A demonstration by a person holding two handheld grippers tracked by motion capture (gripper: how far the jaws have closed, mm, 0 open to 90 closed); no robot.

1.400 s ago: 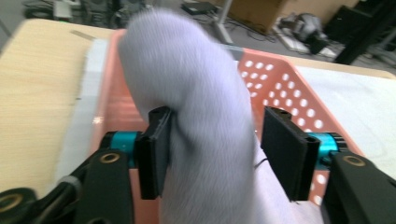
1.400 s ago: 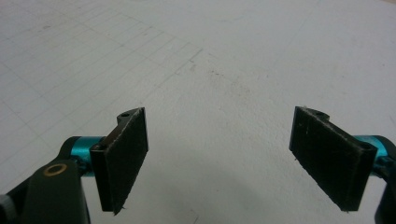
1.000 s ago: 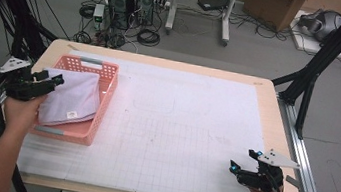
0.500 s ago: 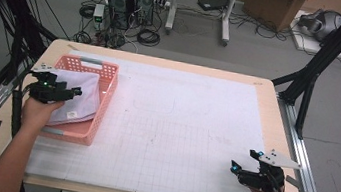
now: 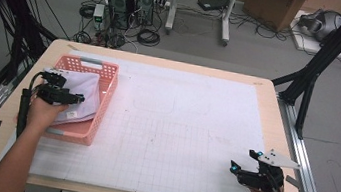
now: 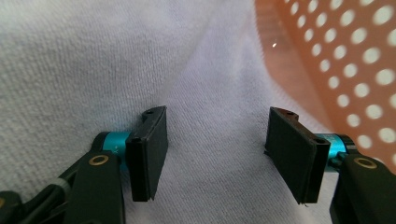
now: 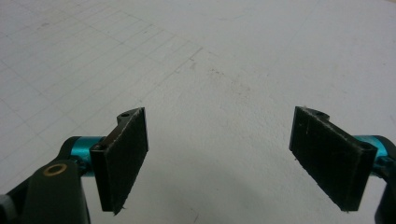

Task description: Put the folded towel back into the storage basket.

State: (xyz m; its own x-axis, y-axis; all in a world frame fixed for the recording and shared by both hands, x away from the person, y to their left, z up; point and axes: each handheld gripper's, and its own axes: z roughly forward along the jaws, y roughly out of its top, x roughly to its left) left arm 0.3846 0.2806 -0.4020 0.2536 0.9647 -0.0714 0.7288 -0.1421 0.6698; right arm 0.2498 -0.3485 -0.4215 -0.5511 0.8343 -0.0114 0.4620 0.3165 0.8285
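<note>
A white cloth (image 5: 79,98) lies folded inside the pink basket (image 5: 106,92) at the left end of the counter (image 5: 194,129). The left claw (image 5: 76,99) hangs over the cloth from the basket's near-left side, pointing across it. In the left gripper view the cloth (image 6: 93,60) spreads directly beneath and ahead of the left claw (image 6: 217,154), a soft ridge of fabric running up between the two pads; the basket's perforated wall (image 6: 355,70) rises just beyond the right-hand pad. The jaws stand moderately apart, having just been closing a little, and the pads do not press on the fabric. The right claw (image 5: 242,164) sits well apart near the counter's front right corner, its jaws wide open over the bare gridded sheet (image 7: 210,70), holding nothing.
</note>
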